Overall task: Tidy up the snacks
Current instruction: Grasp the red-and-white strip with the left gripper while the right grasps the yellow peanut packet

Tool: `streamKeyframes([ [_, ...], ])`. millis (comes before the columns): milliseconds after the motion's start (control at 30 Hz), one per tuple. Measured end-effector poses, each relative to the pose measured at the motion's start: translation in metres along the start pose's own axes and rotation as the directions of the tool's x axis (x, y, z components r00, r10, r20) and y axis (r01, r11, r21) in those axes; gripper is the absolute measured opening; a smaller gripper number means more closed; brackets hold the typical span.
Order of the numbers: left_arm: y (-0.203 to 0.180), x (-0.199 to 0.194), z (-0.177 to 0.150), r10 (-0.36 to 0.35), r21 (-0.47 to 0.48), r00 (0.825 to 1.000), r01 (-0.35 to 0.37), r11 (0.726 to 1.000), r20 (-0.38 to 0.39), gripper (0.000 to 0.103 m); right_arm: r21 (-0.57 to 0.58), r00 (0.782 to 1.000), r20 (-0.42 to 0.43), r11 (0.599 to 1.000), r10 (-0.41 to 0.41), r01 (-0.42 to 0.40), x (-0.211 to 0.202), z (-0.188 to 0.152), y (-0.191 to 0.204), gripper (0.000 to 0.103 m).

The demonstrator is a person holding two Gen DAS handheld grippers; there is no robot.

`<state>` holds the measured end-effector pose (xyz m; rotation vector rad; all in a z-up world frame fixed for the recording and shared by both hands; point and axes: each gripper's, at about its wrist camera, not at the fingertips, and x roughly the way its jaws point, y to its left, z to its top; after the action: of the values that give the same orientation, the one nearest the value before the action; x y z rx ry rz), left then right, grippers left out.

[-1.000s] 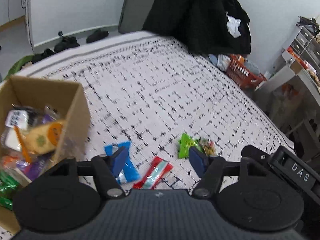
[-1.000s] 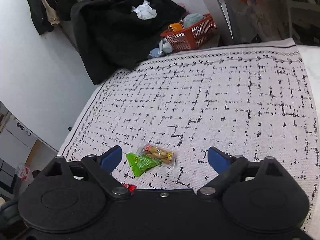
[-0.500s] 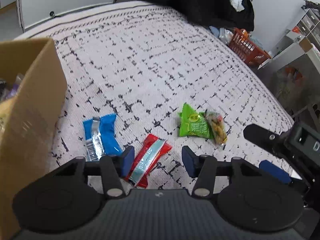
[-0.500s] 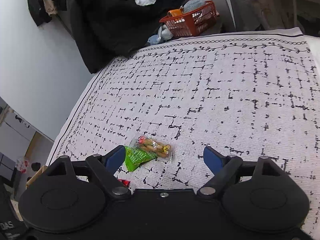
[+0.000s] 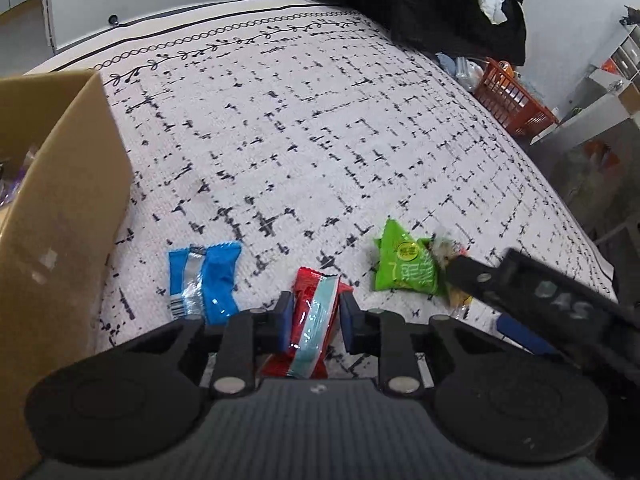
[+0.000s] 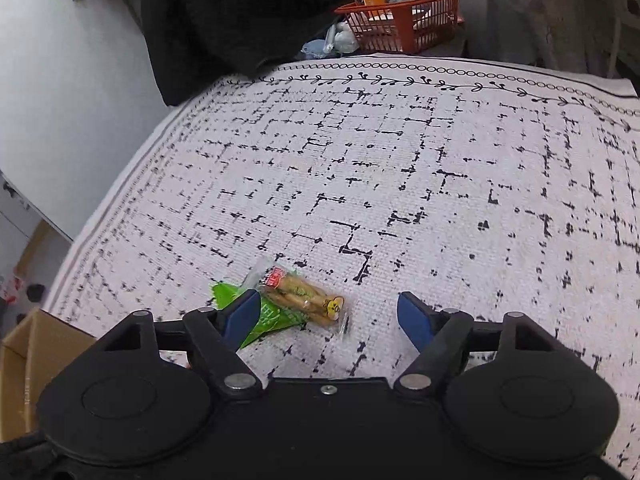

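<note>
A red snack packet with a pale blue stripe (image 5: 314, 312) lies on the patterned cover, and my left gripper (image 5: 316, 316) is shut on it, a blue pad pressing each side. To its left lies a blue packet (image 5: 206, 282); to its right, a green packet (image 5: 404, 268). In the right wrist view my right gripper (image 6: 328, 316) stands open just above a clear packet of biscuit sticks (image 6: 304, 296), which overlaps the green packet (image 6: 272, 318). The left fingertip (image 6: 242, 312) is over the green packet. The cardboard box (image 5: 60, 220) stands at the left, with its contents mostly hidden.
The white cover with black marks (image 5: 300, 120) stretches away ahead. Black clothing (image 6: 240, 12) is piled at its far edge, and an orange basket (image 6: 404, 24) sits beyond it on the floor. A corner of the box (image 6: 24, 344) shows at lower left.
My left gripper moved forward and down from beside the box and narrowed until it shut on the red packet. My right gripper came lower and closer to the biscuit-stick packet and stayed open.
</note>
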<state>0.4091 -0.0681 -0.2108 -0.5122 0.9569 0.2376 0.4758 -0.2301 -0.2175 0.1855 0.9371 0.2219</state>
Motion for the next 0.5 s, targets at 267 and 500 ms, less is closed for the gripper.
streamKeyframes([
  [267,-0.002,-0.004,0.011,-0.027,-0.011,0.999,0.027,1.000,0.019,0.023,-0.014,0.998,0.020,0.998,-0.053,0.053,0.016,0.008,0.007,0.074],
  [500,-0.001,-0.009,0.020,-0.034,-0.008,0.999,0.034,0.999,0.030,0.023,-0.074,0.995,0.038,0.993,-0.091,0.093,0.023,0.010,0.013,0.039],
])
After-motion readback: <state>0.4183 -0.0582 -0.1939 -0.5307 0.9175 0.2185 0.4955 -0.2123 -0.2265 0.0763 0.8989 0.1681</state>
